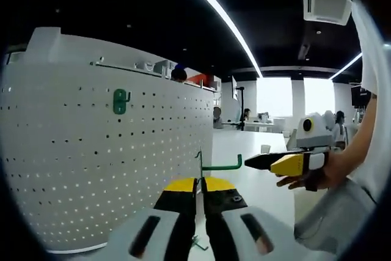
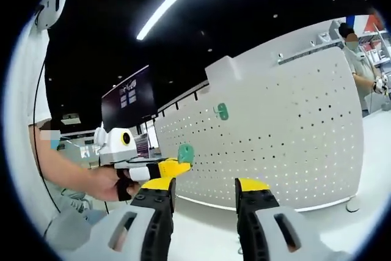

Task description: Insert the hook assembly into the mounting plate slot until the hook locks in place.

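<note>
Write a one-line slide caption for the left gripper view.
Left claw shut on a green hook before the white pegboard, where another green hook hangs.

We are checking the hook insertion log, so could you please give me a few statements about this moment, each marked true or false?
1. The left gripper is shut on a green hook. True.
2. The right gripper grips a hook. False: its jaws stand apart with nothing between them.
3. A green hook piece already sits on the pegboard. True.
4. The pegboard lies flat on a table. False: it stands upright.
</note>
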A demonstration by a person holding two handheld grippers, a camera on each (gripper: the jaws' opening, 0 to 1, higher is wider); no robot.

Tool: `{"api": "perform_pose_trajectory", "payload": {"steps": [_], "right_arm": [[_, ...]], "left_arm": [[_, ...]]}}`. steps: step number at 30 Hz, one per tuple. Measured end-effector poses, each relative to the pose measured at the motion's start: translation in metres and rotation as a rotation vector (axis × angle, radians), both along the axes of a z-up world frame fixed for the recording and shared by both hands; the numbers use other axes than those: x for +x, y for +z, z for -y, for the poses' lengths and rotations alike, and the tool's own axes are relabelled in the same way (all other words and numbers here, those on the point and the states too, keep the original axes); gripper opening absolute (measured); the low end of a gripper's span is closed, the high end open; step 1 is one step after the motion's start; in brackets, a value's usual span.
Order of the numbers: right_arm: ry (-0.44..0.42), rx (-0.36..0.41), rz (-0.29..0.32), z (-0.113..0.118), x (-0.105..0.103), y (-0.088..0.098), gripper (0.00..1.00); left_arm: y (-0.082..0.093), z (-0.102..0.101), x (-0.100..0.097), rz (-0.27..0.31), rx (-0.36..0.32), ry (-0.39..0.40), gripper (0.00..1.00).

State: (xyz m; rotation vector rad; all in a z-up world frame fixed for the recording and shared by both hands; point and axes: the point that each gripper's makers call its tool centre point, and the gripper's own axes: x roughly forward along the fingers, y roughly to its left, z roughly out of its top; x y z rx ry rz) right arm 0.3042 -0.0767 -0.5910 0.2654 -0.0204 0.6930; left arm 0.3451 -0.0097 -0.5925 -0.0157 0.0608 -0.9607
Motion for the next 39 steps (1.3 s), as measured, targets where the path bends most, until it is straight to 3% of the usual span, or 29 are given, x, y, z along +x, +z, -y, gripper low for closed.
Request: {"api": "perform_pose_trajectory", "payload": {"steps": [17,33,39], "right_arm": [[0.054,0.012,0.034,-0.033,0.015,0.019,0.32],[0.093,0.002,0.039,-0.061,0.027,0.022,0.28],[0.09,-0.012,0.042,-0.065,0.031,0.022,0.21]], "left_arm": [[0.001,0.001,0.0,0.001,-0.004,0.011,0.03],[0.003,0.0,0.0,0.002,-0.016,0.018,0.03],[0.004,0.0,0.0,0.001,-0.024,0.02,0.03]]}}
